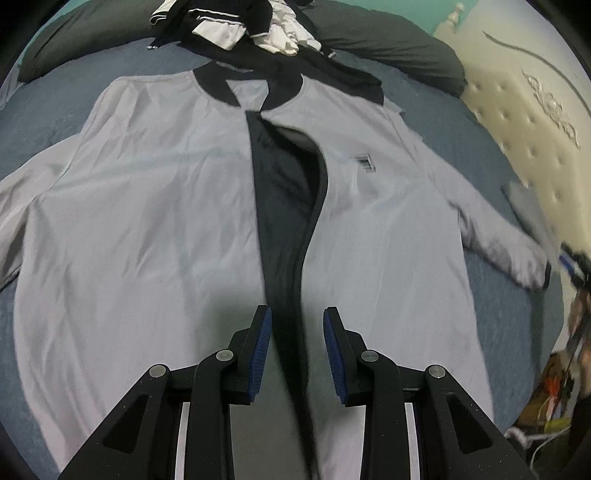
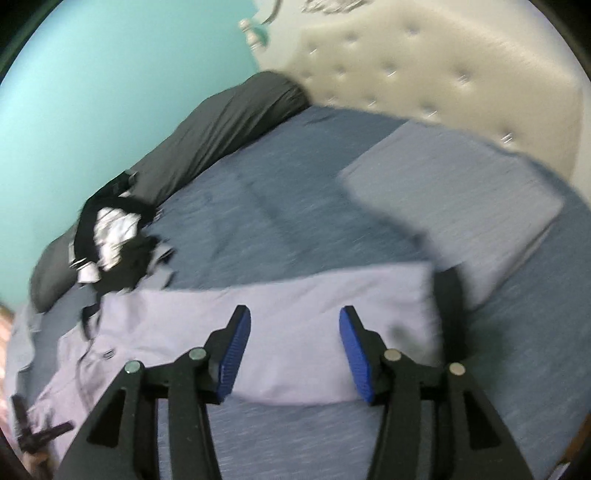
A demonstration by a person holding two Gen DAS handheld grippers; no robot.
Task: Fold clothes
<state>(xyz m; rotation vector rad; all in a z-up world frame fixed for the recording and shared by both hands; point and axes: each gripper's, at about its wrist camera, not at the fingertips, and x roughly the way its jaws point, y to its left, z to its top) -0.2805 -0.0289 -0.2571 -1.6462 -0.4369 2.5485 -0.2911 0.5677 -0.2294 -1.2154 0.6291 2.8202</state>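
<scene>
A pale lilac jacket (image 1: pixel 155 206) with a black collar lies spread face up on the blue bed, its front parted so the dark lining (image 1: pixel 284 192) shows. My left gripper (image 1: pixel 297 325) hovers open over the lower end of that dark strip, with nothing between its blue pads. In the right wrist view the jacket's sleeve (image 2: pixel 295 317) stretches across the bed and ends in a black cuff (image 2: pixel 448 317). My right gripper (image 2: pixel 295 332) stands open just above the sleeve, holding nothing. The left wrist view shows the right gripper (image 1: pixel 572 266) blurred by that cuff.
A heap of black and white clothes (image 1: pixel 236 26) lies past the collar against a long dark grey pillow (image 1: pixel 388 44). A blue pillow (image 2: pixel 454 199) sits near the cream tufted headboard (image 2: pixel 443 70). The teal wall (image 2: pixel 110 92) is behind. Cables and clutter (image 1: pixel 554 398) lie off the bed's right edge.
</scene>
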